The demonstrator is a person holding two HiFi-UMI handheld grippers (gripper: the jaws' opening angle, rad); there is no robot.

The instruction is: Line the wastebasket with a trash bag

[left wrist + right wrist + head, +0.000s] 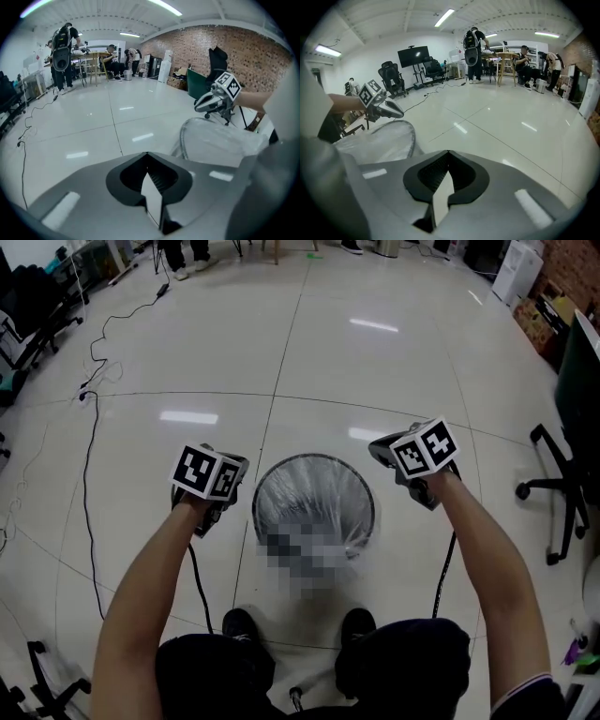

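We note the left gripper (148,161) and right gripper (446,172), jaws together and empty, flanking the round dark wire wastebasket (313,458) lined with a translucent plastic trash bag (309,495).

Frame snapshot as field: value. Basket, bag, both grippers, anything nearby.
wastebasket: round, upright on the floor, ahead of the person's feet
trash bag: translucent, sits in the wastebasket
left gripper: shut, empty, left of the wastebasket
right gripper: shut, empty, right of the wastebasket
office chair: black, far right
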